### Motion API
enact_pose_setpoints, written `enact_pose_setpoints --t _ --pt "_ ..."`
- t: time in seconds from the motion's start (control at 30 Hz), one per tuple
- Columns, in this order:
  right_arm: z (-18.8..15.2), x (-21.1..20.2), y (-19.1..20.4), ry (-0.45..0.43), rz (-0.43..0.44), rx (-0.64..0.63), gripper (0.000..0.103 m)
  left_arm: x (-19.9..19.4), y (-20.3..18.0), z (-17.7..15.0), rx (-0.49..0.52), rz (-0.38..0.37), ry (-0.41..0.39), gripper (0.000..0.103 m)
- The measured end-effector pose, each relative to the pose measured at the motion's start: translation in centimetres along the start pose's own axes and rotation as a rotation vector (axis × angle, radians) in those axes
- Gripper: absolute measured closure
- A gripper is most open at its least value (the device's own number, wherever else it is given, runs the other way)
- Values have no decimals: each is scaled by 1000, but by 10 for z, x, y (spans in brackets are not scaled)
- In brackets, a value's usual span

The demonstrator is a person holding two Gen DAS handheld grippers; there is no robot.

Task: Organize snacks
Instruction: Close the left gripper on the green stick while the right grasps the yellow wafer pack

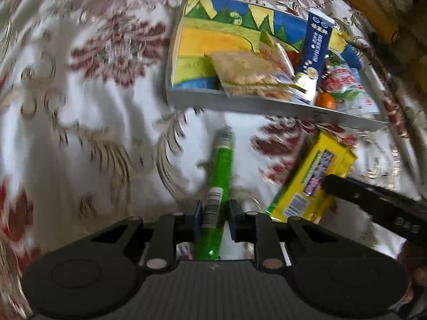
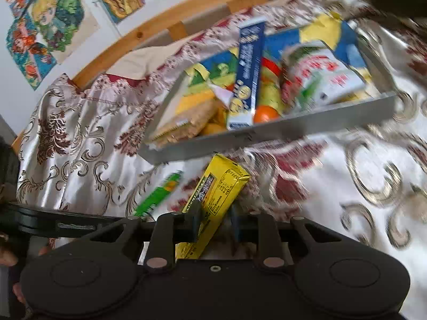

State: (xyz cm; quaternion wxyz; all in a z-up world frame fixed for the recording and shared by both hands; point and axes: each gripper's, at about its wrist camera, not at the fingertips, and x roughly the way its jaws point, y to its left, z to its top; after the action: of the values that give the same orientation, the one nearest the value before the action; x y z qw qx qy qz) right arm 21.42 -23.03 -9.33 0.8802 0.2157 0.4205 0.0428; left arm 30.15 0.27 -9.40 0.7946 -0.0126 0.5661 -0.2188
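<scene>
My left gripper (image 1: 213, 217) is shut on a long green snack stick (image 1: 220, 176), which points toward the tray. My right gripper (image 2: 214, 225) is shut on a yellow snack box (image 2: 213, 200); the box also shows in the left wrist view (image 1: 312, 184) to the right of the green stick. The green stick shows in the right wrist view (image 2: 157, 194) left of the box. A grey tray with a colourful bottom (image 1: 240, 105) (image 2: 307, 126) lies just ahead of both. It holds a dark blue box (image 1: 313, 53) (image 2: 246, 72), cracker packets (image 1: 248, 73), a white-red packet (image 2: 320, 74) and an orange (image 1: 325, 100).
Everything rests on a shiny white cloth with red and silver floral pattern (image 1: 93, 133). A wooden frame (image 2: 165, 18) runs behind the tray, with cartoon pictures (image 2: 45, 24) on the wall above it. Both views are motion blurred.
</scene>
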Motion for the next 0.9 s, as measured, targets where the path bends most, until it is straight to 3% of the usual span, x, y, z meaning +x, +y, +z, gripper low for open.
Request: enact_pose_setpoints --t 0.17,0.27,0.33,0.4,0.47,0.53,0.57,0.6,0.7,0.8,0.9 --pt "-7 -14 -13 68 -25 75 79 -6 -14 -15 -21 5 46 80" --pt "-9 -10 -19 88 -23 113 71 -3 -16 -16 -17 37 37 80" --pt "-12 -3 -23 111 -15 140 58 -2 -10 -13 -49 22 30 80" --pt "-15 4 -26 121 26 180 36 -1 -4 -9 -87 3 21 80" --pt "-14 10 -25 115 58 196 25 0 1 -5 -118 -8 4 80" --pt "-13 15 -23 100 61 198 26 0 3 -1 -140 -11 -23 78" --pt "-13 16 -22 91 58 195 31 0 4 0 -142 -5 -41 76" --pt "-13 17 -21 83 47 188 47 2 3 2 -141 5 -55 75" --pt "-14 17 -23 74 59 198 68 7 1 2 -136 23 -68 79" --pt "-12 10 -21 70 100 207 83 4 -5 -3 -122 41 -69 84" --pt "-7 -5 -6 49 85 107 88 -3 -14 -12 -129 48 -49 84"
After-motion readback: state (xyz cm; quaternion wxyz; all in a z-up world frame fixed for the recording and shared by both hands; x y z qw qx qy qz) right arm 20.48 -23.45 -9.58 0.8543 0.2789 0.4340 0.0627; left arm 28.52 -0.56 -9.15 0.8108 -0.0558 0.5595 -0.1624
